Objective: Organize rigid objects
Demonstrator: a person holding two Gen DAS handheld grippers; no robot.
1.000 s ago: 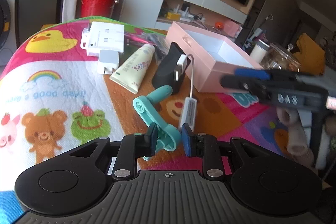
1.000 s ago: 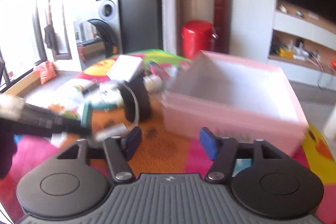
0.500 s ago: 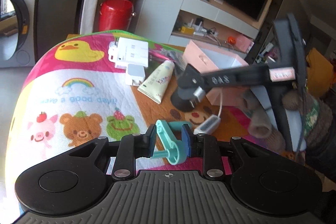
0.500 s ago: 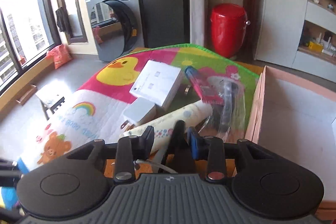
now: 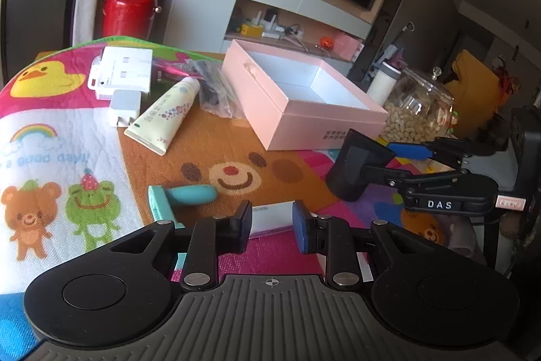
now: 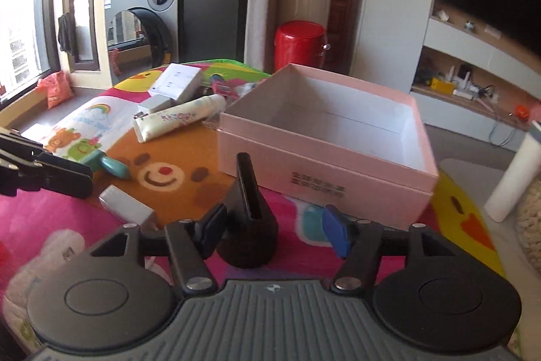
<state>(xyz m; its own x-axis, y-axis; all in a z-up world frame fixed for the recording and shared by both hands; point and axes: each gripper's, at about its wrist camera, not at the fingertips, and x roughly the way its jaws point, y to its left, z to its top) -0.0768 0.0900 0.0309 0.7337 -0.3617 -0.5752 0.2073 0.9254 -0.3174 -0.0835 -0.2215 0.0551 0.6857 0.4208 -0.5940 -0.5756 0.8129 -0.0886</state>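
A pink open box [image 5: 304, 104] stands empty on the colourful mat; it also shows in the right wrist view [image 6: 324, 137]. My left gripper [image 5: 272, 227] is open, low over the mat, with a white adapter [image 5: 270, 217] lying between its fingers. A teal tool [image 5: 182, 197] lies on the mat to its left. My right gripper [image 6: 275, 225] is open; a black phone stand [image 6: 248, 222] sits on the mat between its fingers, next to the left finger [image 6: 211, 227]. The stand also shows in the left wrist view [image 5: 355, 170].
A white charger box [image 5: 123, 70], a small white plug [image 5: 123, 112], a cream tube [image 5: 162, 115] and a plastic bag [image 5: 213, 90] lie at the mat's far side. A glass jar of nuts [image 5: 417, 110] and a white bottle [image 6: 514, 181] stand right of the box.
My left gripper let go of the teal tool, which now lies on the mat, and opened over the white adapter. My right gripper moved the black stand toward the near side and opened.
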